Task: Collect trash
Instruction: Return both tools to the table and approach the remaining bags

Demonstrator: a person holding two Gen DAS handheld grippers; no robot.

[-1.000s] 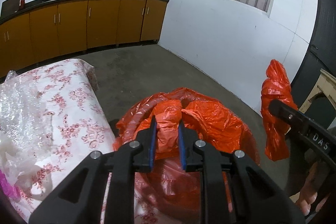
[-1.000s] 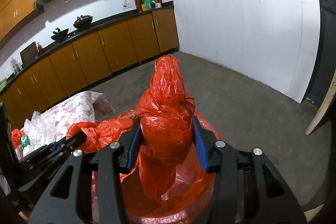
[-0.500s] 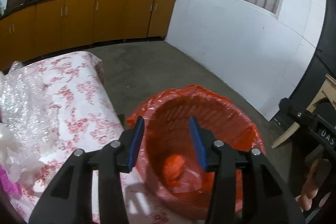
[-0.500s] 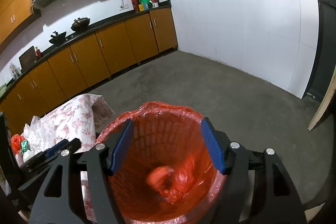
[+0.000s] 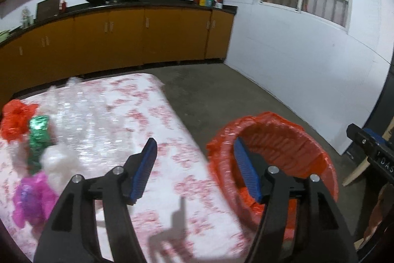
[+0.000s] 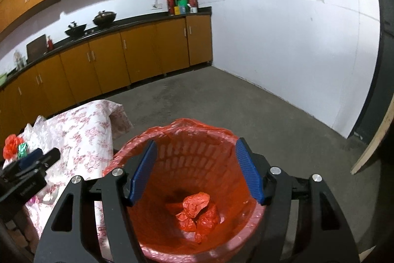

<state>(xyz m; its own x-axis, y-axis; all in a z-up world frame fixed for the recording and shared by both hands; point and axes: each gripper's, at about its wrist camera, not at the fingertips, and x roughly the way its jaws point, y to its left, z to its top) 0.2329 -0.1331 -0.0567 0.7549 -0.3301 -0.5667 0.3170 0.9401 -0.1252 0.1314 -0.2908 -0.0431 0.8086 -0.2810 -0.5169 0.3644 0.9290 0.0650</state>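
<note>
A red bin (image 6: 197, 139) lined with a red plastic bag stands on the floor beside the table; it also shows in the left wrist view (image 5: 268, 122). A crumpled red bag (image 6: 195, 210) lies at its bottom. My right gripper (image 6: 194, 174) is open and empty above the bin's mouth. My left gripper (image 5: 197, 171) is open and empty over the table's right edge, next to the bin. On the table lie a red wrapper (image 5: 14, 120), a green wrapper (image 5: 38, 132), a white wad (image 5: 55, 164), a pink wrapper (image 5: 29, 199) and clear bubble wrap (image 5: 81, 112).
The table (image 5: 152, 130) has a pink floral cloth. Orange cabinets (image 6: 138, 58) with a dark counter run along the far wall, with woks and a red bag on top. A white wall (image 6: 295, 53) stands at right. A wooden plank (image 6: 374, 144) leans at far right.
Both grippers let go of the red bag, which dropped into the bin. Both opened wide. The left gripper swung left toward the table.
</note>
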